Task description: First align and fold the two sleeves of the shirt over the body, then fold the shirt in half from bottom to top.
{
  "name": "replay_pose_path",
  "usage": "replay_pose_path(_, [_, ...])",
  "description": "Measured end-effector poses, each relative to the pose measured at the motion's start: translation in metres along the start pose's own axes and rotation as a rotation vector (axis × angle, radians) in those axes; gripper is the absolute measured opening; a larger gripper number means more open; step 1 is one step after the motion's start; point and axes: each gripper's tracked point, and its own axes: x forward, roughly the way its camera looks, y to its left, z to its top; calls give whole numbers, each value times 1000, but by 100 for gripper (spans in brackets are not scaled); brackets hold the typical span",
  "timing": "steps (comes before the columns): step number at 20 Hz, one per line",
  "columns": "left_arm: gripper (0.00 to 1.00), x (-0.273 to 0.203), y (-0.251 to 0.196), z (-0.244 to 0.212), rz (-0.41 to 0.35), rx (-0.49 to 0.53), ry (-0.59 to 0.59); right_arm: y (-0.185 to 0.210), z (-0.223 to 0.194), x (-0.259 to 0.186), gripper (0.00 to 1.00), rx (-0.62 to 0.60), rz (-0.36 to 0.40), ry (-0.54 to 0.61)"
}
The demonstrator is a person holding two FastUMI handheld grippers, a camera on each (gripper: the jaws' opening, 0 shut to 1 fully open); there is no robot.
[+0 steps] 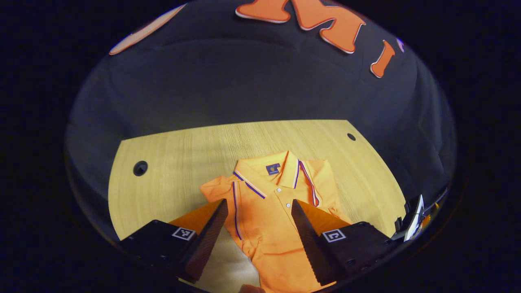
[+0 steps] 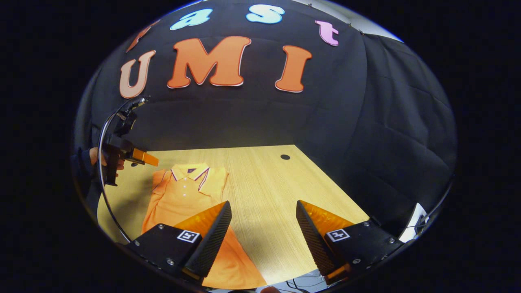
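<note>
Shirt [image 1: 272, 211] lies flat on the table [image 1: 171, 154], an orange polo with a striped collar pointing toward the booth's back wall, buttons up. From the left gripper view I see both sleeves already folded in over the body, the collar [image 1: 281, 173] open and a small dark tag inside it. My left gripper [image 1: 259, 207] hovers above the chest of the shirt with its fingers spread wide and nothing between them; I can't say for sure whether the tips touch the cloth, the fisheye flattens it. The table has a round cable hole [image 1: 140, 167] off to the left of the shirt and a smaller one [image 1: 351, 136] at the far right.

In the right gripper view my right gripper [image 2: 263, 207] is over bare table to the right of the shirt [image 2: 183, 195], fingers wide apart, holding nothing. Its left finger overlaps the shirt's lower part in the picture. Farther off at the left edge I see the other gripper [image 2: 140, 156] held by a hand [image 2: 95, 156], above the shirt's shoulder, a cable [image 2: 101, 134] arcing over it.
</note>
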Motion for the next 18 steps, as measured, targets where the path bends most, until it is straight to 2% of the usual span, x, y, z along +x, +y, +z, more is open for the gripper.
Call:
replay_pose_path(1, [98, -23, -5, 5, 16, 3, -57, 4, 2, 1, 97, -16, 29, -19])
replay_pose_path(4, [95, -91, -16, 10, 73, -15, -207, 12, 16, 0, 97, -67, 113, -84])
replay_pose_path(5, [98, -113, -19, 11, 100, -14, -256, 15, 24, -1, 98, -73, 143, -116])
replay_pose_path(9, [97, -194, -38, 15, 157, -36, -479, 20, 39, -8, 98, -78, 240, -198])
replay_pose_path(14, [97, -255, -70, -7, 257, 14, -605, 18, 25, -24, 98, -109, 341, -219])
replay_pose_path(18, [97, -290, -92, -49, 343, 42, -605, 12, -4, -32, 98, -117, 396, -183])
